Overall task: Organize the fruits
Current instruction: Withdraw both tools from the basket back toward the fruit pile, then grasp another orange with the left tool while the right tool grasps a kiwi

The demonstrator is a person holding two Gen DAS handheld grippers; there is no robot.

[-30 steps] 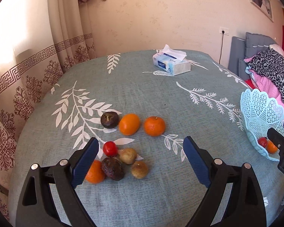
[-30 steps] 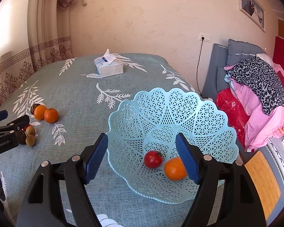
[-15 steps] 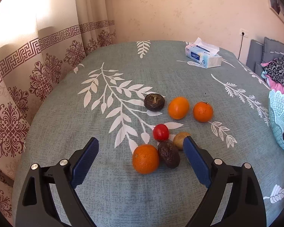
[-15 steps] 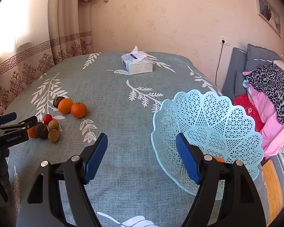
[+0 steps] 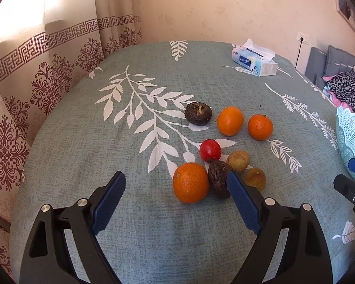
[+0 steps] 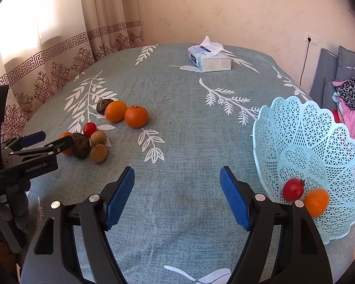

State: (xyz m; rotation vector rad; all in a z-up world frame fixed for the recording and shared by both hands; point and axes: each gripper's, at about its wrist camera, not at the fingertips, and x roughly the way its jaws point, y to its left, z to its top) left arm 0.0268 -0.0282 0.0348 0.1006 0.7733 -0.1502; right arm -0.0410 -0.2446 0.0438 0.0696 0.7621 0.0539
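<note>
The large orange (image 5: 191, 182), front of the fruit cluster well left of the basket (image 6: 305, 146), now sits before my left gripper (image 5: 175, 201), whose empty jaws have just been narrowing, while the right gripper (image 6: 177, 196) gapes empty, so I judge a pickup next.

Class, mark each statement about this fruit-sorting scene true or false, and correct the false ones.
1. The basket holds two fruits. True: a red one and an orange one.
2. The right gripper holds an orange. False: its jaws are open over bare cloth.
3. A tissue box sits on the far side of the bed. True.
4. The left gripper is shut on a fruit. False: it is open, with nothing gripped.
</note>
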